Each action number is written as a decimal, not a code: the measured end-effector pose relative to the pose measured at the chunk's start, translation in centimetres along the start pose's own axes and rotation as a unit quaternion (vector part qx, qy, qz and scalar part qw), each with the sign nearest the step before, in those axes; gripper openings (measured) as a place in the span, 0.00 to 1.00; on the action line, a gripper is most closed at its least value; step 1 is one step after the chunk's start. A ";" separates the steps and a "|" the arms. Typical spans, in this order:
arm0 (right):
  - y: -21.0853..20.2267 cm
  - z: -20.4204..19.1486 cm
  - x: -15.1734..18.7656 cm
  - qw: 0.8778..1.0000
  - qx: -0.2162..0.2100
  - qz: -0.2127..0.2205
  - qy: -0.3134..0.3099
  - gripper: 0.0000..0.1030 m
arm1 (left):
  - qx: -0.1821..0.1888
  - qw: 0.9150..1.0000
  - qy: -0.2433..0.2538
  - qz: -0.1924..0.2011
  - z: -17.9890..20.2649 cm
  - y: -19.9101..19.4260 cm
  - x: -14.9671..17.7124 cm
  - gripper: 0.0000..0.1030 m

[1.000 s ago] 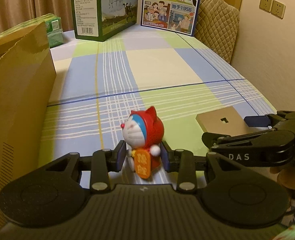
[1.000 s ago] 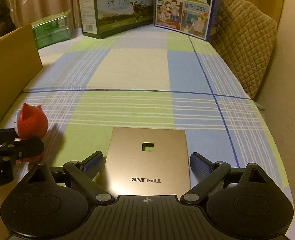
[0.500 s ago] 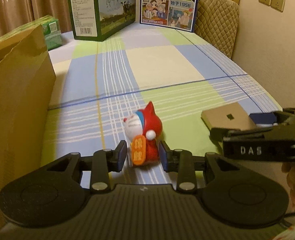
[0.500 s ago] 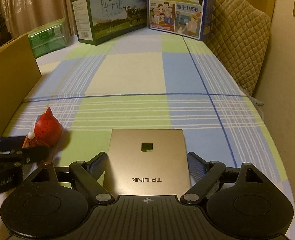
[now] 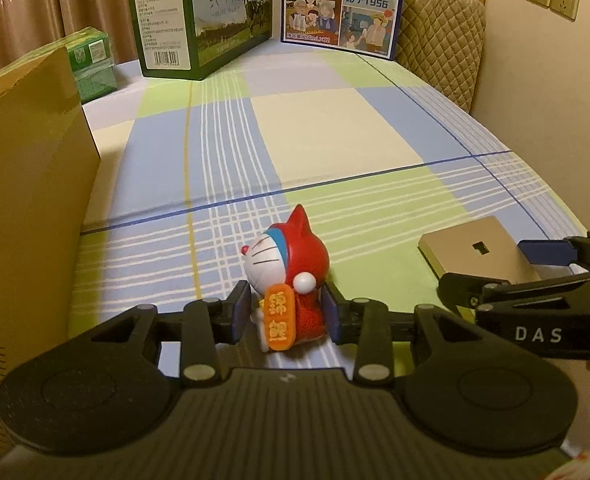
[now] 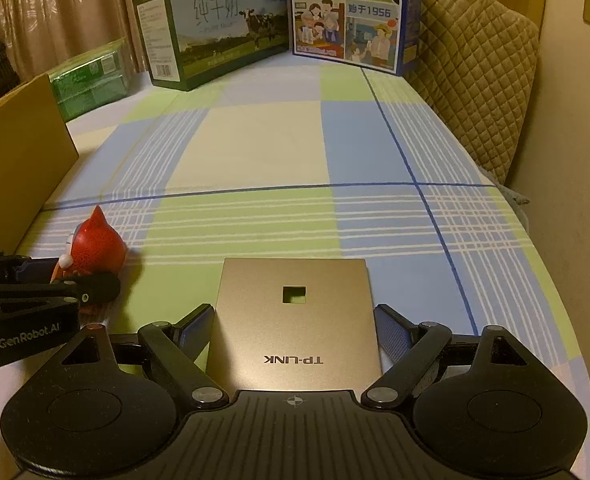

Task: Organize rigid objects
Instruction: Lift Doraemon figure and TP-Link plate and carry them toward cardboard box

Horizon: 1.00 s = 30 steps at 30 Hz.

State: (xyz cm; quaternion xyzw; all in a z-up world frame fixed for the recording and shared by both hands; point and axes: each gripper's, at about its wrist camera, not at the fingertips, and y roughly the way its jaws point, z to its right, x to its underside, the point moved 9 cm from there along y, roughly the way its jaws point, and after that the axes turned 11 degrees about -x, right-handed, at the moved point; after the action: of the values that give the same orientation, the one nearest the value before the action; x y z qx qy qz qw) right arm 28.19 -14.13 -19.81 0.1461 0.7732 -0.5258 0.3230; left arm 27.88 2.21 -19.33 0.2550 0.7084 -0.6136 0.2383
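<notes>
Nearest to us, the left gripper [image 5: 286,318] has its jaws closed against the sides of the red cat figurine [image 5: 289,276]. The toy leans to the left between the pads, its orange plaque facing us, and we cannot tell whether its base touches the plaid surface [image 5: 327,136] or is just lifted. We judge the low grip on the body was chosen because the head is round and would slip.

To the right, the right gripper [image 6: 294,328] has its jaws apart, one on each side of the gold TP-LINK box [image 6: 295,322] without touching it. The box lies flat on the surface, logo end nearest us, square window farther off. We judge this is a straddle ahead of a squeeze across the box's width; the flat sides suit parallel pads.

At the left edge stands a brown cardboard carton [image 5: 27,184], close beside the figurine; we judge it the likely receptacle, which would explain the toy being taken on that side.

Farther off, a green packet [image 5: 91,62] lies far left. At the far end stand two milk cartons [image 5: 203,16].
</notes>
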 end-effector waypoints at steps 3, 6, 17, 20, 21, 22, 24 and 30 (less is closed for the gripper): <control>0.0 0.0 0.0 1.000 0.000 0.000 0.001 0.80 | -0.005 1.000 -0.003 0.009 0.0 0.2 -0.2 0.35; 0.0 0.0 0.0 1.000 -0.001 0.000 0.002 0.80 | -0.009 1.000 -0.005 0.014 0.0 0.5 -0.5 0.35; 0.1 0.0 -0.3 1.000 -0.001 0.004 0.007 0.80 | -0.008 1.000 -0.005 0.029 0.2 1.1 -1.9 0.40; -0.1 0.0 -0.5 1.000 -0.001 0.010 0.006 0.80 | -0.008 1.000 -0.003 0.026 0.2 1.0 -1.7 0.40; -0.1 0.0 -0.6 1.000 -0.001 0.012 0.006 0.80 | -0.010 1.000 -0.003 0.025 0.2 0.8 -1.6 0.39; -0.2 0.0 -0.6 1.000 -0.001 0.016 0.006 0.80 | -0.011 1.000 -0.004 0.025 0.1 0.6 -1.4 0.39; -0.5 0.0 -0.7 1.000 -0.001 0.022 0.006 0.80 | -0.011 1.000 -0.007 0.027 -0.1 0.0 -1.2 0.39; -2.3 -0.2 -1.5 0.999 -0.001 0.048 0.006 0.80 | -0.006 0.999 -0.009 0.037 -0.4 -3.0 -0.6 0.39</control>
State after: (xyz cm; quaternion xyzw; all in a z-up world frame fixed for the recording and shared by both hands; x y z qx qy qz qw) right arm 27.98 -14.73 -17.11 0.1858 0.7679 -0.5077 0.3437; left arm 26.31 2.19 -16.63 0.2744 0.7000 -0.6022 0.2687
